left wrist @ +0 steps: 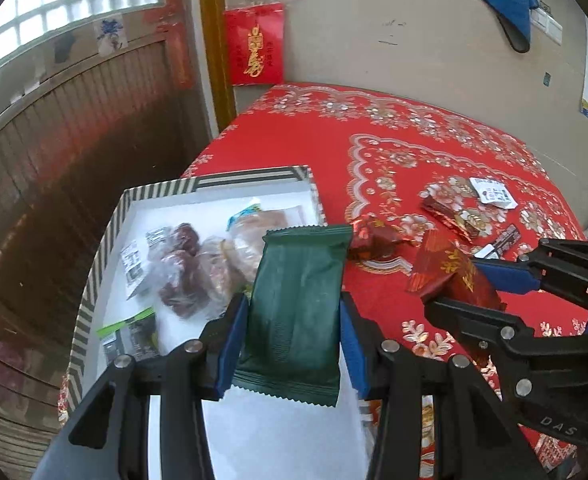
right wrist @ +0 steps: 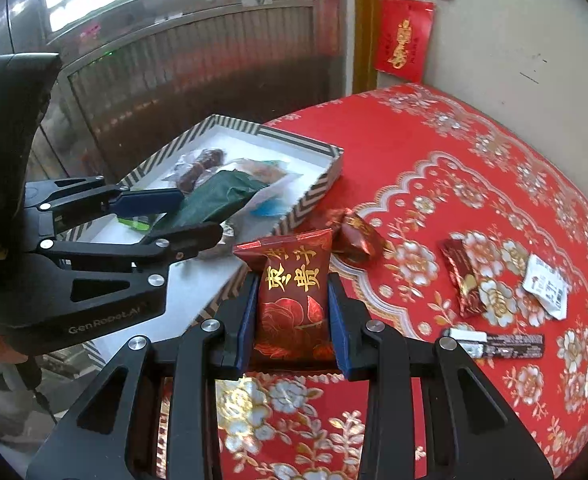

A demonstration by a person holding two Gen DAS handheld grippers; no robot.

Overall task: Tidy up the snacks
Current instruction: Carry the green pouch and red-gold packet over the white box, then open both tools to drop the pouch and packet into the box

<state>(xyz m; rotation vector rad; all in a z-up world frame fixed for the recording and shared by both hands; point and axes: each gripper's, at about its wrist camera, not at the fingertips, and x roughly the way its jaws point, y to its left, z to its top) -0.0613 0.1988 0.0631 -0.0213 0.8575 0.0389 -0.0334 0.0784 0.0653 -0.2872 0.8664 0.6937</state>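
**Both grippers holding snack packets by the striped box**

The tabletop (right wrist: 474, 184), draped in a red cloth with gold and silver flowers, is carrying the striped box (left wrist: 94, 280), the landmark here. The box is sitting at the tabletop's left edge, its white floor holding clear bags of reddish-brown snacks (left wrist: 182, 272) and a green-trimmed packet (left wrist: 128, 334).

The left gripper (left wrist: 294, 320) is closing its blue pads on the sides of a plain dark green packet (left wrist: 298, 312), holding it above the box's near right part. "GenRobot.AI" is showing on this gripper's body in the right wrist view.

The right gripper (right wrist: 292, 320) is clamping a red packet (right wrist: 292, 292) with gold Chinese characters, too stylised to read surely, and a rose outline. It is hanging just right of the box, above the cloth. "DAS" is showing on its body in the left wrist view.

Right of the box, a crumpled red wrapper (right wrist: 356, 234) is lying just beside its corner. Farther right are lying a dark red bar (right wrist: 464, 280), a white sachet (right wrist: 546, 290) with unreadable small print, and a black stick packet (right wrist: 502, 346).
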